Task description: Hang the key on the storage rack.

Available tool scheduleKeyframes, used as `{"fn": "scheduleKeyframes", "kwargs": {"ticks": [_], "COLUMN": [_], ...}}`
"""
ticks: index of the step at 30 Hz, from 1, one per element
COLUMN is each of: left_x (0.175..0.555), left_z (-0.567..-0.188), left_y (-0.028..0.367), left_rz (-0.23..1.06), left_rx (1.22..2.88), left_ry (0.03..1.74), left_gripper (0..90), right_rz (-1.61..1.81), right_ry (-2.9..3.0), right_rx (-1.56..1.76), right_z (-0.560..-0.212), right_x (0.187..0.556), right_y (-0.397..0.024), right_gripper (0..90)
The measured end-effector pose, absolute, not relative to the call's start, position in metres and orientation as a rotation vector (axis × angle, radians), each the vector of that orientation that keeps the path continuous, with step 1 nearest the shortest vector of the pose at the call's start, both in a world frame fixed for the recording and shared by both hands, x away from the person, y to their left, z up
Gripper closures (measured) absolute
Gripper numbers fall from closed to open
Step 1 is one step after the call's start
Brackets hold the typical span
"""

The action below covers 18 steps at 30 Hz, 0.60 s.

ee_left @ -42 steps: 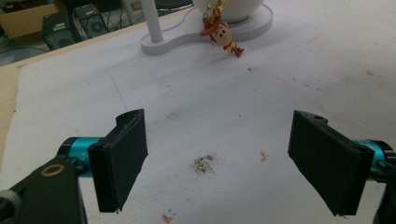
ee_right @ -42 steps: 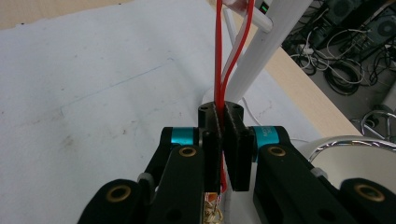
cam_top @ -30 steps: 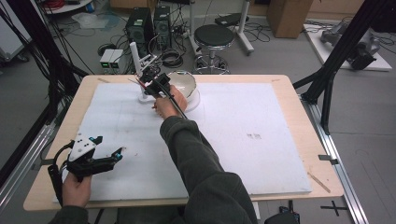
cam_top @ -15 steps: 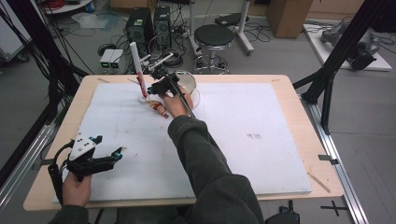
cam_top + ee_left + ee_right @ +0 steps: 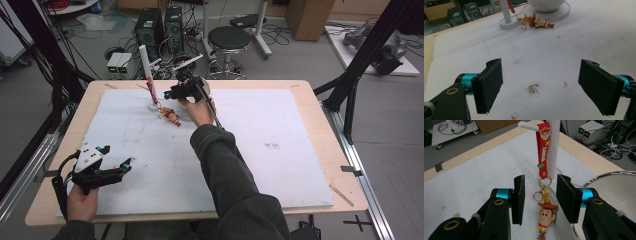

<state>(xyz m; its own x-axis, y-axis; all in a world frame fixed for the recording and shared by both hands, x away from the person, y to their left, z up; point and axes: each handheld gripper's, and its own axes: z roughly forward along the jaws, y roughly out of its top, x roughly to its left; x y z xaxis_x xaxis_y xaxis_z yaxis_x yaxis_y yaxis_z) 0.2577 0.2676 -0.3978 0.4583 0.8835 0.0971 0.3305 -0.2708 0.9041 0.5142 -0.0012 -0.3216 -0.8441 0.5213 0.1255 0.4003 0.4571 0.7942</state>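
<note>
My right gripper (image 5: 540,200) sits at the far side of the table, jaws just opening, black pads apart and pressing on nothing. Between them I see the cowboy-figure keychain (image 5: 545,216) with its brown hat and gold ring. It hangs by a red rubber strap (image 5: 543,152) looped over the short peg of the white upright stand (image 5: 554,147), and the little figure lies at the foot of the stand on the white foam sheet (image 5: 474,182). From above, the figure (image 5: 171,116) rests just beside the stand's round base (image 5: 151,106), strap running up the post, my right gripper (image 5: 181,90) close behind it. At my right is the shiny metal bowl (image 5: 614,190), its rim just by my right jaw. My left gripper (image 5: 107,167) rests near the table's near-left corner, well apart from all that. Its jaws are spread wide over the stained sheet (image 5: 534,88), gripping nothing, with the keychain (image 5: 537,22) far ahead.
</note>
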Motion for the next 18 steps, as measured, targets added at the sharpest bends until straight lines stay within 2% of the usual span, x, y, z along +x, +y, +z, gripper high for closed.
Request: {"fn": "scheduleKeyframes", "kwargs": {"ticks": [12,18], "left_x": [0.258,0.258], "left_z": [-0.398,-0.398], "left_y": [0.268,0.267], "left_rz": [0.779,0.776], "left_rx": [1.828,1.824], "left_ry": [1.028,1.030], "left_gripper": [20.1,20.1], "right_rz": [1.362,1.393], "right_ry": [2.592,2.544], "right_rx": [0.843,0.828], "right_z": [-0.320,-0.323], "right_x": [0.514,0.508], "right_y": [-0.017,-0.031], "right_gripper": [41.1,38.7]}}
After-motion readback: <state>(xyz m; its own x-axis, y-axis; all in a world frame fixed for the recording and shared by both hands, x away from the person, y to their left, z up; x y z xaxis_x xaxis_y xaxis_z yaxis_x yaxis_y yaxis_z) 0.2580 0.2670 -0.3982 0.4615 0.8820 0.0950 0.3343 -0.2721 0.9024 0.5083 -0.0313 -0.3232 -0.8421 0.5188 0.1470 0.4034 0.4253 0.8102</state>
